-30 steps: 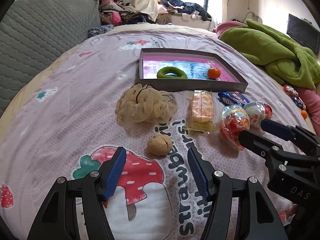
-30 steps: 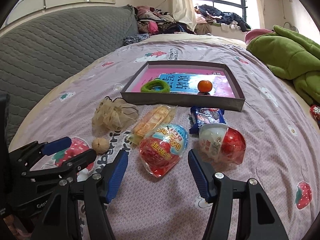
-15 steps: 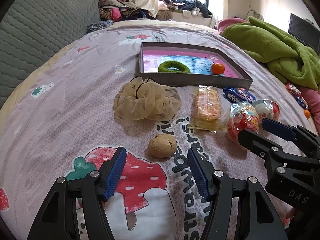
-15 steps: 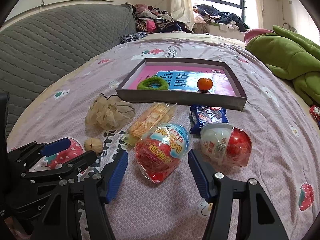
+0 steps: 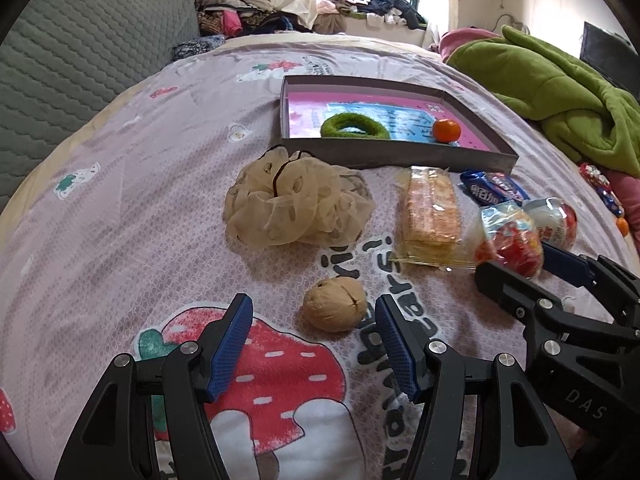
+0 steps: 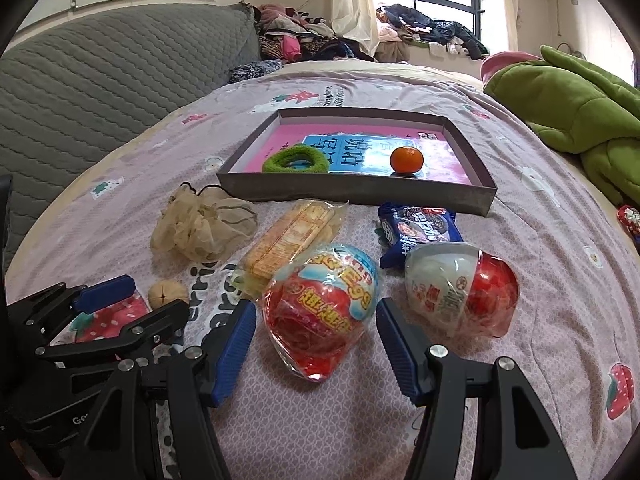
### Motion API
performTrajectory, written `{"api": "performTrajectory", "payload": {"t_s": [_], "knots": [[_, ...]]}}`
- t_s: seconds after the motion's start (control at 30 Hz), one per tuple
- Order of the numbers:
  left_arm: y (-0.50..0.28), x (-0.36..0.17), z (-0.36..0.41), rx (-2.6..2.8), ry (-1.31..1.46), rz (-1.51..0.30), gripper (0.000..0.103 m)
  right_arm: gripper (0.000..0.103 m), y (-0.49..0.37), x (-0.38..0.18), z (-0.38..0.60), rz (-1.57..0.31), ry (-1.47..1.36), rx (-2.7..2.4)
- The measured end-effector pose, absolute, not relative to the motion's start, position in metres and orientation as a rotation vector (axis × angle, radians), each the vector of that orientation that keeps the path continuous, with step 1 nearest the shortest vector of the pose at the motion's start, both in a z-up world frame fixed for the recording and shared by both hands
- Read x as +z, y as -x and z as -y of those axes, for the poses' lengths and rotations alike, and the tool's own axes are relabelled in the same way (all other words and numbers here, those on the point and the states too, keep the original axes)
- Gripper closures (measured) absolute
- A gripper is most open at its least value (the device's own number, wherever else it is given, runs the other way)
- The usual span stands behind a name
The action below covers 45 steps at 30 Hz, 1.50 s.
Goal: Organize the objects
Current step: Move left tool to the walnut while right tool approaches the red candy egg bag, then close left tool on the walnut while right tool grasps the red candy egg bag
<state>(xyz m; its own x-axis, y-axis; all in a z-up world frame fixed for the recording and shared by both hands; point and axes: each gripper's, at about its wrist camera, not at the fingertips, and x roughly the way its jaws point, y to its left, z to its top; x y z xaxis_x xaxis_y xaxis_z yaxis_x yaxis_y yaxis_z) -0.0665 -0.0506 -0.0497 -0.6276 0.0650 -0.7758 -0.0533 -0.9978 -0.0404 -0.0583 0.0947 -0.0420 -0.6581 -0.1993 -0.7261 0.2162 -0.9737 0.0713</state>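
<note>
A walnut [image 5: 334,304] lies on the bedspread just ahead of my left gripper [image 5: 312,308], whose blue pads stand open on either side of it without touching. My right gripper [image 6: 316,316] is open too, its pads flanking a red-and-blue wrapped toy egg [image 6: 322,312]. A second wrapped egg [image 6: 462,290] lies to its right. Further off are a beige scrunchie [image 5: 294,204], a cracker pack [image 5: 432,210] and a blue snack packet [image 6: 418,226]. The grey box [image 6: 356,196] holds a green scrunchie [image 6: 296,159] and a small orange [image 6: 407,159].
A green blanket [image 6: 572,108] is heaped at the right. A grey quilted headboard [image 6: 100,80] runs along the left. Clothes are piled under the window at the far end. More small wrapped items [image 5: 600,186] lie by the bed's right edge.
Both grippers have come lower and closer to the bed. The walnut and the toy egg now sit nearer the pads and look bigger. Nothing on the bed has shifted.
</note>
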Motion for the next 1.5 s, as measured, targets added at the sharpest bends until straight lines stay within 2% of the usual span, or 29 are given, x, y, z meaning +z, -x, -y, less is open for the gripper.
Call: {"api": "performTrajectory", "payload": {"t_s": [0.13,0.23,0.57,0.8,0.9,1.0,1.5], "knots": [[0.071,-0.055,0.054,2.769,1.341,0.041,0.038,0.042,0.061,-0.044,-0.091,-0.055,-1.163,-2.682],[0.073,-0.056,0.055,2.769,1.342,0.050,0.038,0.049,0.061,-0.046,-0.089,-0.080,-1.158,-2.690],[0.076,-0.060,0.055,2.746,1.329,0.075,0.038,0.050,0.056,-0.043,-0.090,-0.063,-1.117,-2.667],[0.075,-0.061,0.050,2.731,1.322,0.055,0.051,0.050,0.053,-0.040,-0.092,-0.045,-1.109,-2.649],[0.074,-0.062,0.047,2.709,1.319,0.051,0.062,0.050,0.052,-0.039,-0.093,-0.037,-1.108,-2.646],[0.072,-0.061,0.046,2.701,1.313,0.060,0.068,0.050,0.051,-0.037,-0.096,-0.023,-1.108,-2.642],[0.064,-0.054,0.045,2.740,1.297,0.048,0.069,0.050,0.046,-0.030,-0.105,0.011,-1.087,-2.634]]}}
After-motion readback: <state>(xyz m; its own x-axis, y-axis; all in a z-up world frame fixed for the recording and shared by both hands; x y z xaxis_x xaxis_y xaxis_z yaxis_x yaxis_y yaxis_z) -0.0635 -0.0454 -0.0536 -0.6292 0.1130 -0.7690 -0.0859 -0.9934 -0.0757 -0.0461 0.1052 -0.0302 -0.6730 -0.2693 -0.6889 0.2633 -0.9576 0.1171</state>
